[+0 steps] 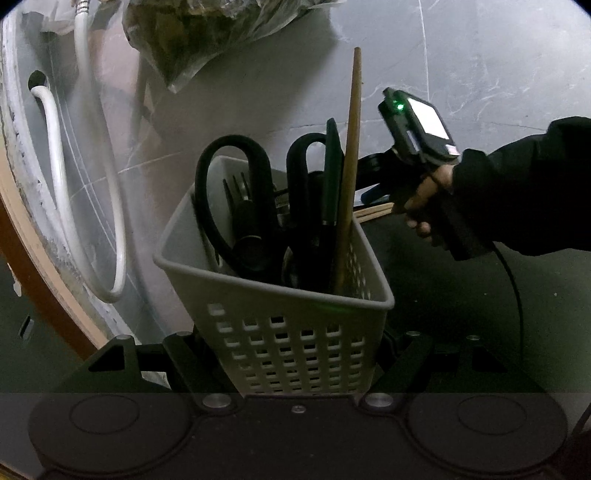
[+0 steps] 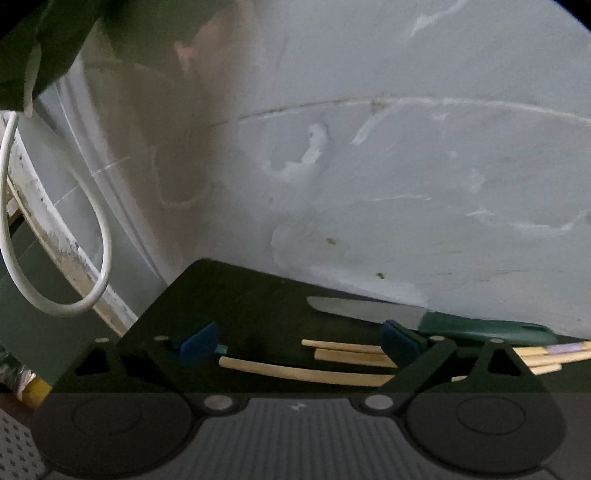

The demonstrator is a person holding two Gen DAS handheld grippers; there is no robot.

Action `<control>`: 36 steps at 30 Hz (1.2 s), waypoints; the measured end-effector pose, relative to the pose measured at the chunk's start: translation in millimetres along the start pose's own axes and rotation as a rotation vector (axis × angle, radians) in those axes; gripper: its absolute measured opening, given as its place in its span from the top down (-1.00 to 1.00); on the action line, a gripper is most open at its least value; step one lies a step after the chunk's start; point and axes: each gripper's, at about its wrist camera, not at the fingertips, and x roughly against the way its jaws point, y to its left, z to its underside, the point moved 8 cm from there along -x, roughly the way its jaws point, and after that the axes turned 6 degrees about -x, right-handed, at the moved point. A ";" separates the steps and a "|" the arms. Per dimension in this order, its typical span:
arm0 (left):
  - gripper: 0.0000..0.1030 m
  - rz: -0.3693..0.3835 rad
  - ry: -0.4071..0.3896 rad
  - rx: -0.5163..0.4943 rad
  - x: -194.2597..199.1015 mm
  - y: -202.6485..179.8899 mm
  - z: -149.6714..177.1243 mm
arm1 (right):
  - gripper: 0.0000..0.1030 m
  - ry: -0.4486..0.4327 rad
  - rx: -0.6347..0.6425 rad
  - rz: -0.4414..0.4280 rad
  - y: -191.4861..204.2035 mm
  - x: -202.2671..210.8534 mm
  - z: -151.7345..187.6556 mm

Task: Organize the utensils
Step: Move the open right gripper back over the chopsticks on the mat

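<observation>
My left gripper (image 1: 295,369) is shut on a white perforated utensil basket (image 1: 288,332), its fingers pressing on both sides of the base. Upright in the basket are black scissors (image 1: 229,199), a black fork (image 1: 236,195), a dark green handle (image 1: 332,177) and a wooden chopstick (image 1: 351,155). My right gripper (image 2: 299,343) stands open low over the dark tabletop (image 2: 240,295), with loose wooden chopsticks (image 2: 306,371) lying between its blue pads (image 2: 199,341). A knife (image 2: 373,310) with a green handle lies just beyond. A hand in a dark sleeve holds the right gripper (image 1: 371,179) behind the basket.
A grey marbled wall (image 2: 406,166) rises right behind the tabletop. A white hose (image 1: 74,206) loops down at the left, also the hose (image 2: 55,295) in the right wrist view. A crumpled plastic bag (image 1: 207,33) hangs above the basket. More chopsticks (image 2: 550,356) lie at the right.
</observation>
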 end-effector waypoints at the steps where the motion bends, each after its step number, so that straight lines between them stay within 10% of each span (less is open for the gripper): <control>1: -0.53 0.000 0.001 0.000 -0.5 0.4 -0.3 | -0.89 0.008 0.000 -0.009 0.6 -3.3 -0.2; 16: -0.53 0.001 0.007 0.003 -0.8 2.0 -0.8 | -0.44 0.050 0.009 -0.100 -2.5 10.9 21.6; 36: -0.53 -0.024 -0.009 0.016 5.4 1.2 5.8 | -0.45 0.063 0.055 -0.055 -11.4 108.1 93.6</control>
